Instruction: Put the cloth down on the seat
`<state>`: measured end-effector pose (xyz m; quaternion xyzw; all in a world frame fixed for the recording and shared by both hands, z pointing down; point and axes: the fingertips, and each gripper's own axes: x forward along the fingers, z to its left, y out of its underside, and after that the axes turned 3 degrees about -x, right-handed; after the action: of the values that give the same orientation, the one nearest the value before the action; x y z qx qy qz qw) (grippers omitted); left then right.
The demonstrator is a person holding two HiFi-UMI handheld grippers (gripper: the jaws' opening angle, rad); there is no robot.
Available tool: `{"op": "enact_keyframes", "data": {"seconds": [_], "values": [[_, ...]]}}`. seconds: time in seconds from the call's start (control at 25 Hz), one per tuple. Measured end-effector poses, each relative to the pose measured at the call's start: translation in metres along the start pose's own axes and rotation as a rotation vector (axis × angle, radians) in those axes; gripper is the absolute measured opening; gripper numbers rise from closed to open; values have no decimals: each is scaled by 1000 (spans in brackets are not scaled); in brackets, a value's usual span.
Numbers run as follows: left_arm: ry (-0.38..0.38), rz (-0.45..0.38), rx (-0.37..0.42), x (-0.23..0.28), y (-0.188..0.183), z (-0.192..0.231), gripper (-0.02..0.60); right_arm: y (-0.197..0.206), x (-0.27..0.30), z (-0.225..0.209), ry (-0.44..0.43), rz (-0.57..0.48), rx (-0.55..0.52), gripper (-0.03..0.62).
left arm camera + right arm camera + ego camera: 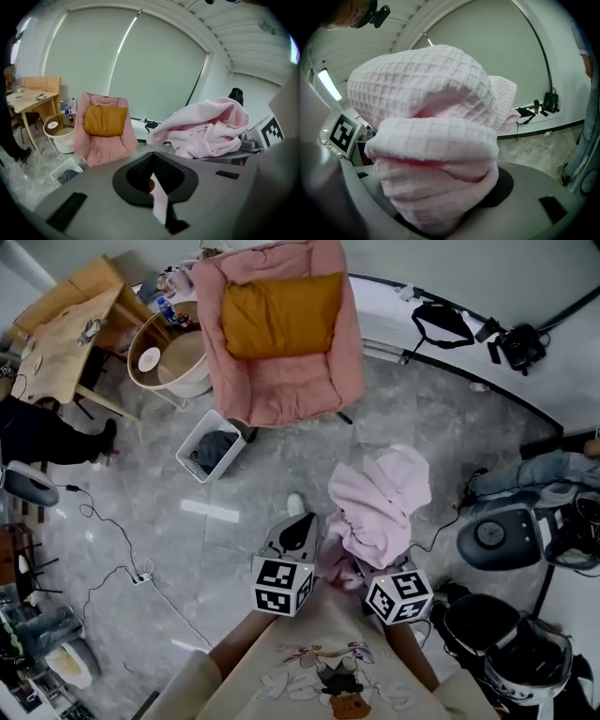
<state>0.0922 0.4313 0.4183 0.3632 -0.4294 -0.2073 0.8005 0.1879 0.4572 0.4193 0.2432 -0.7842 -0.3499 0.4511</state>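
Shirt (328, 671): nearest item, at the near edge of the head view, between both arms.

Left claw (292, 538): pressed together. I read a thin pink strip of the cloth pinched between its jaws.

Cloth (380, 507): pink waffle weave, bunched and held in the air above the grey floor (234, 540). It is well short of the seat, with most of its bulk on the right claw.

Right claw (445, 197): jaws wide but clamped on a thick wad of cloth that fills its own view.

Basket (214, 446): white with dark contents, on the floor just near-left of the chair.

Seat (281, 395): pink armchair, far centre, nothing on its pad.

Cushion (281, 315): mustard, upright against the chair back.

Handling note: as I judge it, the step in hand is the carry.
- I would take both claws toward the far chair together, keeping the cloth off the floor and passing right of the basket.
- I would lower it onto the bare pad just near of the cushion.
- I would spread both claws only once the seat bears the weight.
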Motion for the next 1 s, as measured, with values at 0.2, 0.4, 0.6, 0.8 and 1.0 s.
{"op": "enact_keyframes", "data": {"seconds": [0.2, 0.4, 0.6, 0.8, 1.0], "values": [[11, -27, -14, 18, -48, 39, 5, -47, 46, 4, 10, -7, -14, 313], [1, -59, -29, 28, -90, 86, 5, -86, 92, 15, 10, -18, -30, 313], [-25, -76, -49, 28, -112, 133, 5, -108, 137, 31, -9, -11, -32, 313], [-44, -96, -76, 34, -128, 169, 5, -127, 174, 40, -18, -4, -45, 314], [-40, -84, -100, 31, -122, 178, 5, -125, 181, 46, -10, 21, -39, 314]]}}
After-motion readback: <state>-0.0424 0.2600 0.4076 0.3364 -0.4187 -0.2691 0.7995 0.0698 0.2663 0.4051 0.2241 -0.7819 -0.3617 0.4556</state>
